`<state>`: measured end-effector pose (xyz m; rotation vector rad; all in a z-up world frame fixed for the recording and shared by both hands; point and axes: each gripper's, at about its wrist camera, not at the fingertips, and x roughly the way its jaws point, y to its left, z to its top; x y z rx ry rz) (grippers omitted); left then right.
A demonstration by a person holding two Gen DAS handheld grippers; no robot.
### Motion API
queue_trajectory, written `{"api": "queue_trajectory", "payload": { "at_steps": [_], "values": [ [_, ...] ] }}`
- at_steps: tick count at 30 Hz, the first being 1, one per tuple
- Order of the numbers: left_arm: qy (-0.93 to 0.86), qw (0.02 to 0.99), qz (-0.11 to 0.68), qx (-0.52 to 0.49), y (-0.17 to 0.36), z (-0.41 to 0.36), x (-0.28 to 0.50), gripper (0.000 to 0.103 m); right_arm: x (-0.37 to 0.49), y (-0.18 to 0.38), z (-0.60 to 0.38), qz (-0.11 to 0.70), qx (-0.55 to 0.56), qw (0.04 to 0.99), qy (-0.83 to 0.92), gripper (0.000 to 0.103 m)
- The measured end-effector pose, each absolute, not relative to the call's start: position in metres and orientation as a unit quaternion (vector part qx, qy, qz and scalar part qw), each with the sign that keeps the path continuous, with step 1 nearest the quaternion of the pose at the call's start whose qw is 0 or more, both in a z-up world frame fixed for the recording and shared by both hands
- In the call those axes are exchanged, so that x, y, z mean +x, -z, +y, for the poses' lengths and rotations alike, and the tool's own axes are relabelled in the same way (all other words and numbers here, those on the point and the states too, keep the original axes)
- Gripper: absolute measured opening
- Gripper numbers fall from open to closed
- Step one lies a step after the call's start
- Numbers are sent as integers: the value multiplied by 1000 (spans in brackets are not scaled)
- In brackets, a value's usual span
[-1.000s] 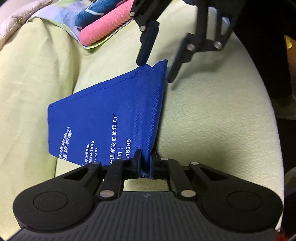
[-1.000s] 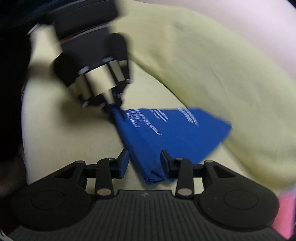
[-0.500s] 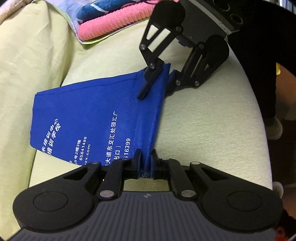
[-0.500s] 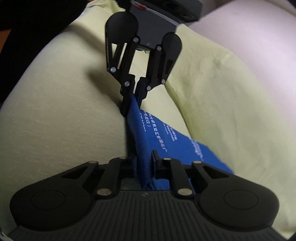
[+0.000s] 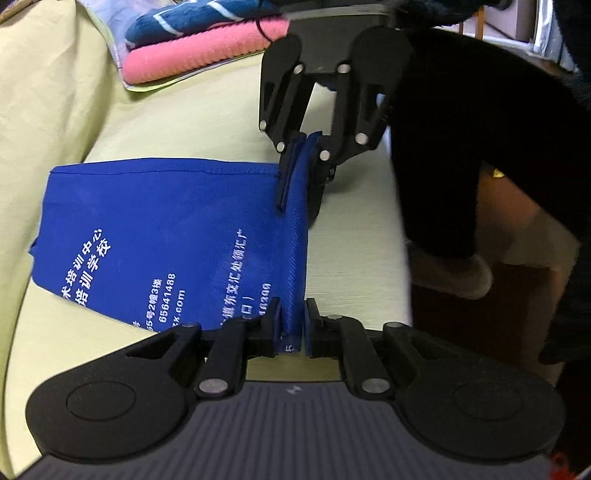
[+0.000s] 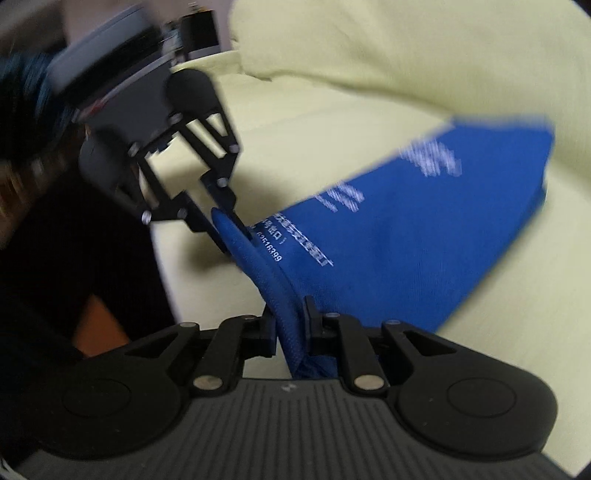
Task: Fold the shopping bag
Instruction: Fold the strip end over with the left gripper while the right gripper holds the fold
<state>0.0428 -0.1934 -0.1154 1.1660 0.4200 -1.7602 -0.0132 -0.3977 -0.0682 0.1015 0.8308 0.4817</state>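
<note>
Pinching one end of a raised fold, the left gripper [image 5: 291, 325] has its jaws nearly closed on the blue shopping bag [image 5: 177, 243] in the left wrist view. That fold runs straight ahead from it to the right gripper [image 5: 301, 173], whose jaws are likewise clamped on the far end. To the left of the fold the bag lies flat on a pale green cushion [image 5: 354, 251], white lettering up. Farther ahead and left, a pink towel [image 5: 199, 55] sits under a dark blue one [image 5: 192, 22]. A person's dark clothing [image 5: 480, 147] fills the right side.

In the right wrist view, which is motion-blurred, the right gripper [image 6: 290, 321] grips the thick rolled edge of the bag [image 6: 406, 240] between nearly closed jaws. The edge climbs ahead and left to the left gripper [image 6: 229, 221], closed on it. The bag's body spreads to the right over the cushion [image 6: 332, 122].
</note>
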Motion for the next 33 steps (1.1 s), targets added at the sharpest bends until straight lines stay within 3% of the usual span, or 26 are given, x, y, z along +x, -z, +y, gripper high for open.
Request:
{"api": "queue_trajectory", "payload": {
  "at_steps": [6, 10, 14, 21, 26, 28, 33],
  "values": [
    [705, 501, 193, 463, 120, -198, 52, 14, 12, 78, -442, 465, 234, 825, -221, 12],
    [683, 540, 183, 457, 109, -192, 58, 24, 13, 87, -461, 499, 313, 782, -203, 7],
    [661, 594, 156, 431, 91, -184, 58, 19, 27, 99, -477, 515, 366, 750, -195, 6],
    [672, 606, 133, 405, 91, -199, 39, 16, 64, 117, -482, 546, 390, 714, -200, 5],
    [647, 604, 172, 433, 117, -225, 36, 12, 80, 120, -481, 563, 393, 700, -199, 4],
    [642, 609, 189, 426, 119, -227, 37, 6, 80, 119, -481, 553, 395, 707, -196, 4],
    [627, 627, 209, 413, 117, -232, 32, 6, 57, 98, -468, 487, 353, 782, -163, 11]
  ]
}}
